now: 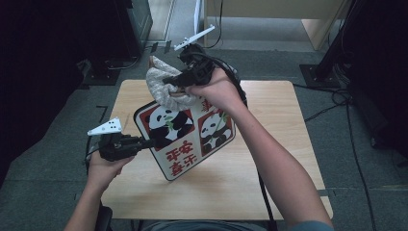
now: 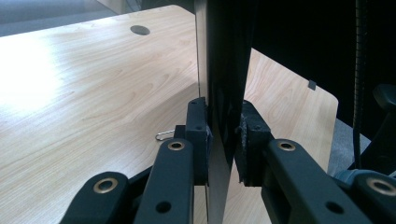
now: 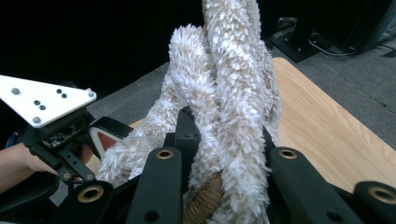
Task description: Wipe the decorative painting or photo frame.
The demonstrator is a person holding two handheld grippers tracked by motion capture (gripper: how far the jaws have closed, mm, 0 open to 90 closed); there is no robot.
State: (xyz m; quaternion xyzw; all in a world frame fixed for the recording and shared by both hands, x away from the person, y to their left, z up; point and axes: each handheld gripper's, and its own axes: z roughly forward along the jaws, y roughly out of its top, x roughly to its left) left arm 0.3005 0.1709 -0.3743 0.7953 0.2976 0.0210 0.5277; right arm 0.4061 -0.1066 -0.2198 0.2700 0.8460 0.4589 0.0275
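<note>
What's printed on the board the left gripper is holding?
Two black-and-white pandas and red characters on a white board with a dark edge; the high view shows it best.

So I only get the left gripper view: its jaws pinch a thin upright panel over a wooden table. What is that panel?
Observer: A panda board: the high view shows two pandas and red characters on its face.
Operator: Is it lying on the table?
Observer: No, the left gripper holds it by its edge, tilted up above the table.
Operator: And the other hand?
Observer: The right gripper is shut on a fluffy cloth, bunched between its jaws.
Operator: Where is that cloth relative to the board?
Observer: In the high view it sits at the board's far upper edge, overlapping the top of the picture; whether it presses on the board I cannot tell.
</note>
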